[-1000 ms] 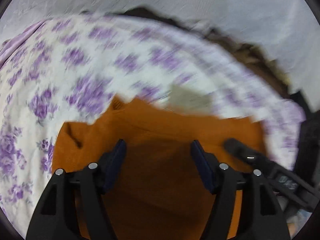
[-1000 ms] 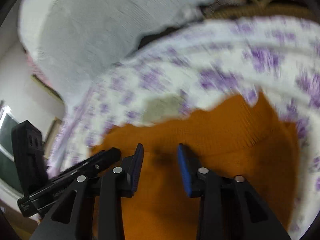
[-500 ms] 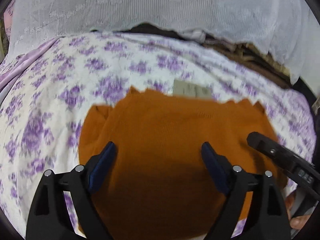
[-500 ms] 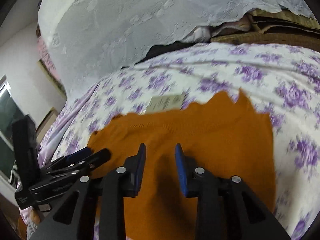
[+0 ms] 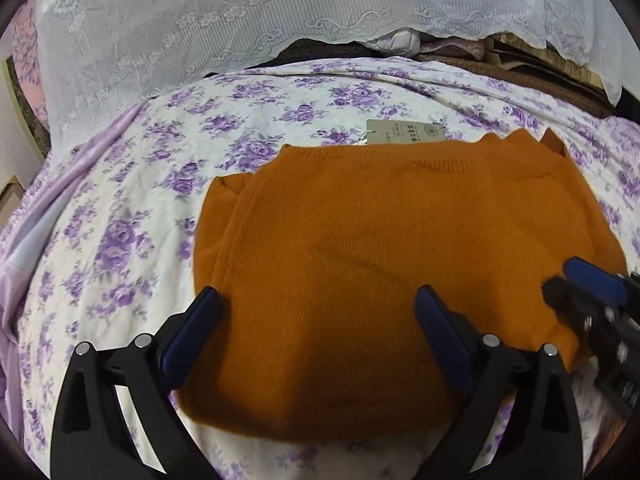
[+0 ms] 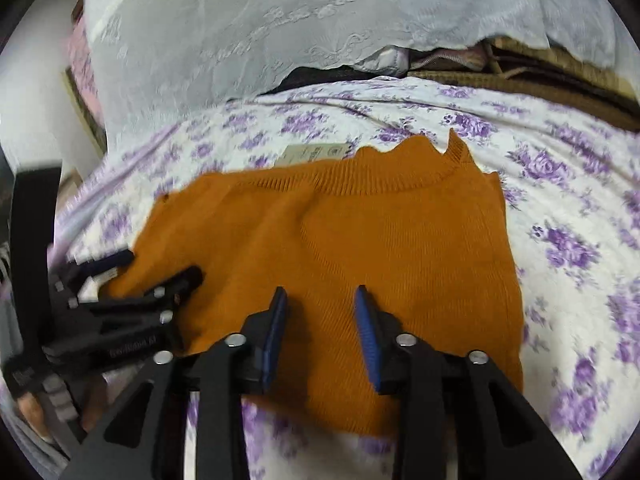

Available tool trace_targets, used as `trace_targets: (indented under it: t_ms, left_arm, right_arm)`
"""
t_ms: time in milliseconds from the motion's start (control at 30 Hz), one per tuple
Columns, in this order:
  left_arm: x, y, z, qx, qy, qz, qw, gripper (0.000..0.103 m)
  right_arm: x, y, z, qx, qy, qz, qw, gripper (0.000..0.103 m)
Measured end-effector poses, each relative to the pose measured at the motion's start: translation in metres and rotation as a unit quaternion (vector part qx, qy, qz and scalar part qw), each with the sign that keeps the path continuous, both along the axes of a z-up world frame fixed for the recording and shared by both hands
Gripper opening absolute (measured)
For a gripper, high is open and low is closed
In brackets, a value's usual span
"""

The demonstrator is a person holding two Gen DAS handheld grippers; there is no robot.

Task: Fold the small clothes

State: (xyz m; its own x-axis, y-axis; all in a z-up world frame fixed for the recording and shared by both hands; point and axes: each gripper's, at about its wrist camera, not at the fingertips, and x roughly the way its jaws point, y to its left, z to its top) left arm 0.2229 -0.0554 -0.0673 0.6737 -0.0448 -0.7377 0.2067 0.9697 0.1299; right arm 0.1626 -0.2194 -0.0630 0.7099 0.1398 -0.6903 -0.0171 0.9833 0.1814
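Observation:
A folded orange knitted sweater [image 5: 380,264] lies flat on the purple-flowered bedsheet [image 5: 120,220], neckline at the far side, with a paper tag [image 5: 404,134] sticking out behind it. My left gripper [image 5: 320,306] hovers over the near half of the sweater, its jaws wide and still opening, with nothing pinched between them. In the right wrist view my right gripper [image 6: 322,306] hangs over the sweater [image 6: 400,240] near its front edge, jaws part-way apart and opening, holding nothing. Each gripper shows at the other's side: the right gripper [image 5: 560,276] and the left gripper [image 6: 156,268].
A white lace cover [image 5: 280,20] drapes over piled bedding at the back. Brown folded blankets [image 5: 540,76] lie at the back right. The lilac border of the sheet [image 5: 60,184] marks the bed's left edge. A hand [image 6: 32,408] grips the left tool.
Both grippers have drawn back toward the sweater's near edge and spread their jaws wider. The sweater now lies let go and flat, showing more of its far edge and tag.

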Motion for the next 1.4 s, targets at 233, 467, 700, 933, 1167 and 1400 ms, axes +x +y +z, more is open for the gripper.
trace_targets:
  t_ms: [233, 467, 700, 933, 1167, 1400]
  left_arm:
    - [-0.009, 0.021, -0.007, -0.032, 0.041, 0.013, 0.9986, 0.099]
    - [-0.027, 0.040, -0.016, -0.057, 0.077, 0.020, 0.9952, 0.099]
    - [-0.052, 0.053, 0.001, -0.067, 0.035, 0.040, 0.9963, 0.099]
    - [-0.031, 0.069, 0.013, -0.119, 0.039, 0.068, 0.9898, 0.099]
    - [-0.008, 0.061, -0.016, -0.080, 0.086, 0.084, 0.9895, 0.099]
    - [-0.033, 0.053, -0.003, -0.046, 0.021, 0.078, 0.9957, 0.099]
  right_arm:
    - [-0.020, 0.013, -0.005, -0.051, 0.015, 0.002, 0.999, 0.049]
    - [-0.032, 0.011, -0.007, -0.049, 0.021, 0.004, 0.999, 0.052]
    - [-0.049, 0.006, 0.000, -0.028, -0.005, -0.003, 1.000, 0.055]
    - [-0.048, -0.015, 0.024, -0.012, -0.064, -0.068, 0.996, 0.060]
    - [-0.016, -0.018, -0.003, -0.030, 0.011, -0.063, 0.998, 0.079]
    - [-0.037, -0.019, 0.009, -0.021, -0.043, -0.068, 0.997, 0.080]
